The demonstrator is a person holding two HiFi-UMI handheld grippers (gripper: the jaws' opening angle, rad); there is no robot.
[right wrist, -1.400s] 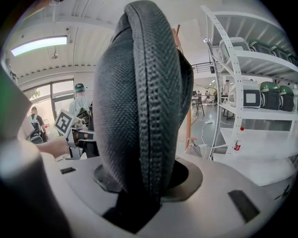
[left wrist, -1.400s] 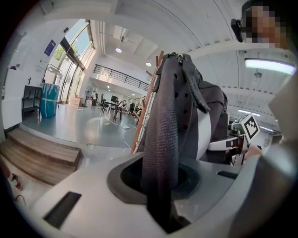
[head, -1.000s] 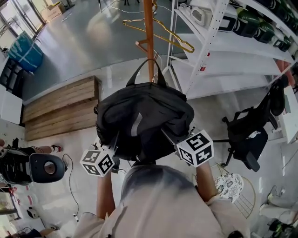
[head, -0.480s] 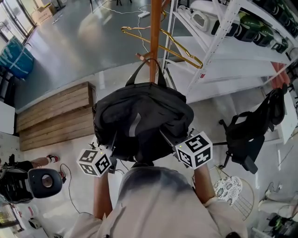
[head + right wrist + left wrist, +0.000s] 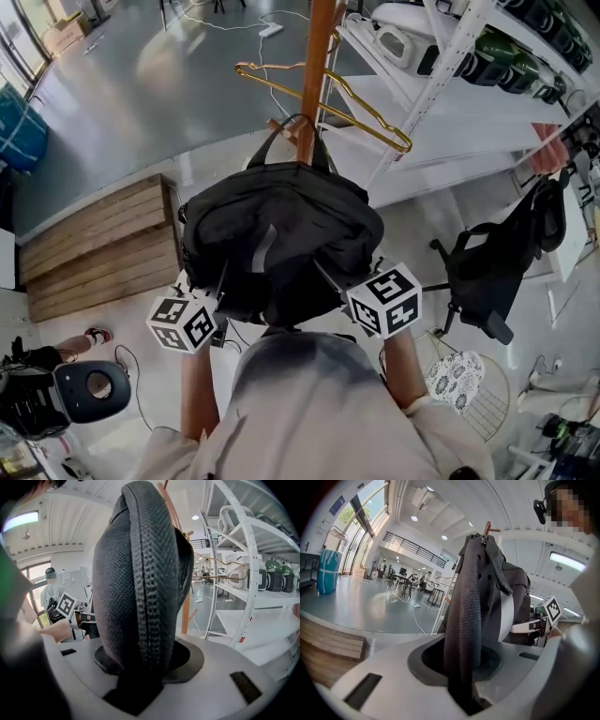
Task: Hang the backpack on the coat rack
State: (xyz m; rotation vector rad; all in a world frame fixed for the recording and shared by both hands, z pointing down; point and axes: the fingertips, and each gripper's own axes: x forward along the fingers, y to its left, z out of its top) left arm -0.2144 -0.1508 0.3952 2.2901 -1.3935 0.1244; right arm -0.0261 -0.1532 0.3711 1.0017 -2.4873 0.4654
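A black backpack (image 5: 281, 234) hangs in the air between my two grippers, right in front of the orange-brown coat rack pole (image 5: 317, 66). Its top handle loop (image 5: 298, 129) lies against the pole, close to a short peg (image 5: 278, 125). My left gripper (image 5: 221, 278) is shut on a dark mesh shoulder strap (image 5: 465, 634). My right gripper (image 5: 328, 277) is shut on a thick padded strap (image 5: 138, 602). In both gripper views the strap fills the gap between the jaws and hides the pads. A gold wire hanger (image 5: 361, 105) hangs on the rack above the bag.
White metal shelving (image 5: 441, 89) with appliances stands close to the right of the pole. A wooden platform (image 5: 94, 246) lies on the left, a black office chair (image 5: 492, 267) on the right. A black round device (image 5: 92, 388) sits on the floor lower left.
Both grippers carried the backpack forward toward the coat rack pole. The handle loop now sits nearer the peg and the hanger looms closer above.
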